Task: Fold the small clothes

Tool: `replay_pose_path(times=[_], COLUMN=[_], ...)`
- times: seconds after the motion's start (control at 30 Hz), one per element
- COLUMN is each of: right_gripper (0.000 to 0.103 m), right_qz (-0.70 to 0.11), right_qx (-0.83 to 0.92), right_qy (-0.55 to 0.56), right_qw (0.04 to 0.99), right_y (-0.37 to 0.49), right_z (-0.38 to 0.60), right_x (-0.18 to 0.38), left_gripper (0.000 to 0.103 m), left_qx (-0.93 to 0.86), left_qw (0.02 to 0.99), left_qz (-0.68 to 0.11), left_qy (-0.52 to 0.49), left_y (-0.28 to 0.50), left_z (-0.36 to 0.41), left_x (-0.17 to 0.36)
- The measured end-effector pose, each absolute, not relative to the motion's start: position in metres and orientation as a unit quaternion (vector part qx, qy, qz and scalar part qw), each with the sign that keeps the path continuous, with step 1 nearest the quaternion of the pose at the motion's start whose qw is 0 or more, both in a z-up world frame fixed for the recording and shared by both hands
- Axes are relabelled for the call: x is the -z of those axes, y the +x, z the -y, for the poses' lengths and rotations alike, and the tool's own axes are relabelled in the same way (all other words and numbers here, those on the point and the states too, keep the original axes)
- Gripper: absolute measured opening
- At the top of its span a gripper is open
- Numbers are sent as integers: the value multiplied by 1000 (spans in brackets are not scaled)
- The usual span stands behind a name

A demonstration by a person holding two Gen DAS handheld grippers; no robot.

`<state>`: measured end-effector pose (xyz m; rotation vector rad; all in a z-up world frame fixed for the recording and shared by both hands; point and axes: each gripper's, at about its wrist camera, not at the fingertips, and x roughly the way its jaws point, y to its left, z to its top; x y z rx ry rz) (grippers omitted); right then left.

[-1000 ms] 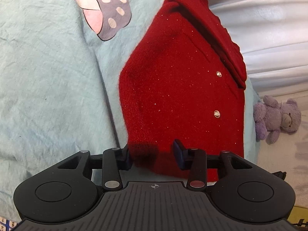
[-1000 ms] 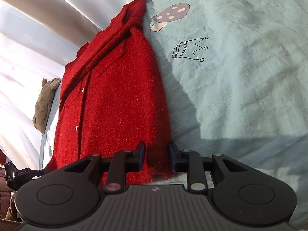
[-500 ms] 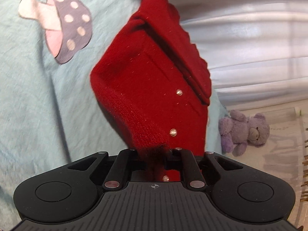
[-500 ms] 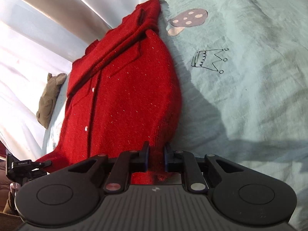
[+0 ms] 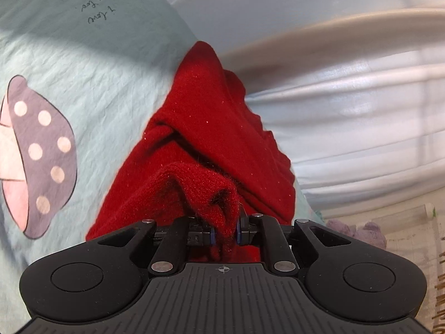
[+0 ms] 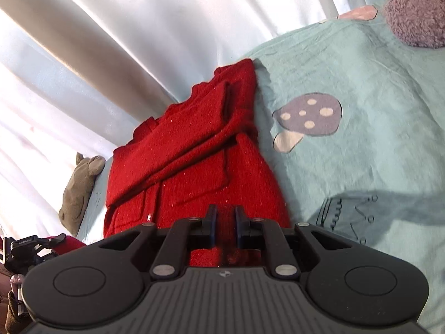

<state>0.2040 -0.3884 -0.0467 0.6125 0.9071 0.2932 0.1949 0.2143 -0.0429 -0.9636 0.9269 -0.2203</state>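
Observation:
A red knitted cardigan lies on a pale green bed sheet, its sleeves folded across the body. My left gripper is shut on a bunched corner of its hem, lifted over the rest of the garment. In the right wrist view the same cardigan stretches away from me, and my right gripper is shut on the other hem corner, red knit pinched between its pads. The held edge itself is hidden behind the gripper bodies.
The sheet carries a mushroom print, a crown print and handwriting. A purple plush toy sits at top right, a grey-green plush beside the cardigan. White curtain hangs behind the bed. The left gripper shows at lower left.
Both grippers closed on the cardigan's hem corners, then lifted and carried the hem forward over the garment toward its collar. The cardigan's lower part now bunches and folds up.

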Motion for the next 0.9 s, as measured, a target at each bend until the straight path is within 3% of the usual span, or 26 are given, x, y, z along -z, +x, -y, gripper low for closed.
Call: replay_pose_path(times=[0.27, 0.37, 0.4, 0.43, 0.47, 0.53, 0.8, 0.9], right_gripper=[12, 15, 18, 31, 50, 69, 73, 67], right_qz=[-411, -393, -386, -377, -370, -361, -385, -389], right_qx=[-92, -71, -73, -80, -98, -132, -171, -177], right_qy=[273, 261, 255, 246, 233, 205, 135, 119], right_qw=[865, 879, 884, 889, 894, 900, 897, 896], right_y=[266, 268, 266, 262, 258, 250, 271, 280], right_z=[385, 388, 390, 392, 393, 394, 373, 363], right_x=[70, 72, 70, 68, 66, 66, 91, 96], left_gripper=[16, 33, 47, 61, 67, 81, 82, 82], left_qx=[32, 17, 25, 35, 44, 64, 95, 86], left_qw=[797, 827, 838, 850, 858, 866, 858, 860], left_qz=[-427, -421, -415, -406, -398, -388, -379, -378], left_qy=[-427, -373, -354, -335, -322, -309, -332, -332], left_y=[235, 233, 229, 223, 218, 209, 227, 230], left_z=[-224, -218, -217, -219, -220, -224, -222, -227], left_x=[83, 82, 80, 77, 75, 78, 107, 105])
